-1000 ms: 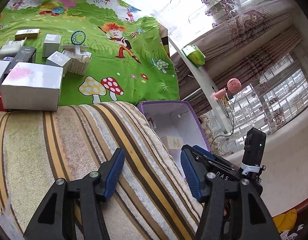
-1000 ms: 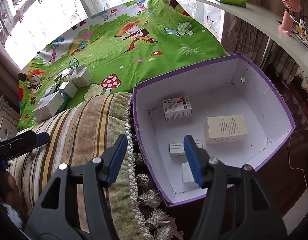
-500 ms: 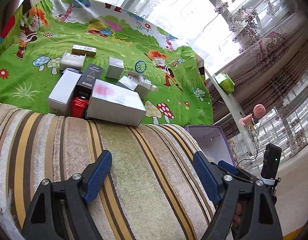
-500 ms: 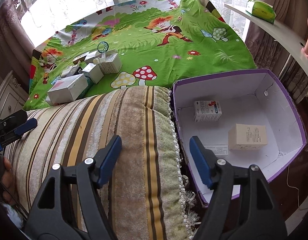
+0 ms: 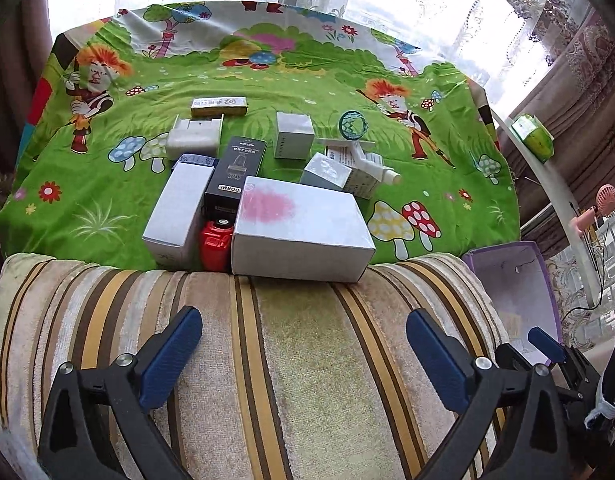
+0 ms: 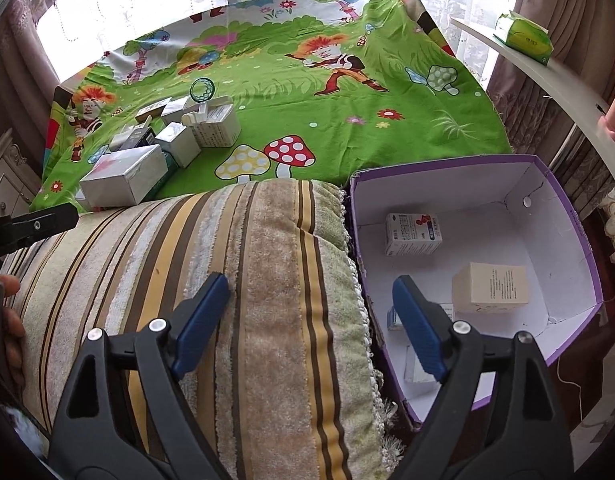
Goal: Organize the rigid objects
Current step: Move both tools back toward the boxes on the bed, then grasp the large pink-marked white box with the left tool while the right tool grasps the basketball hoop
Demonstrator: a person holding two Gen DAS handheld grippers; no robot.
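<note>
Left gripper [image 5: 303, 354] now facing white, pink-smudged box [image 5: 301, 224]

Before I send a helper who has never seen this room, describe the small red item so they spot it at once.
Look at the green cartoon sheet, where a cluster of boxes sits along the striped cushion. At the cluster's near edge, the red item is wedged between a long plain white box and the large white box with a pink smudge. It is the only red, rounded thing there.
</note>
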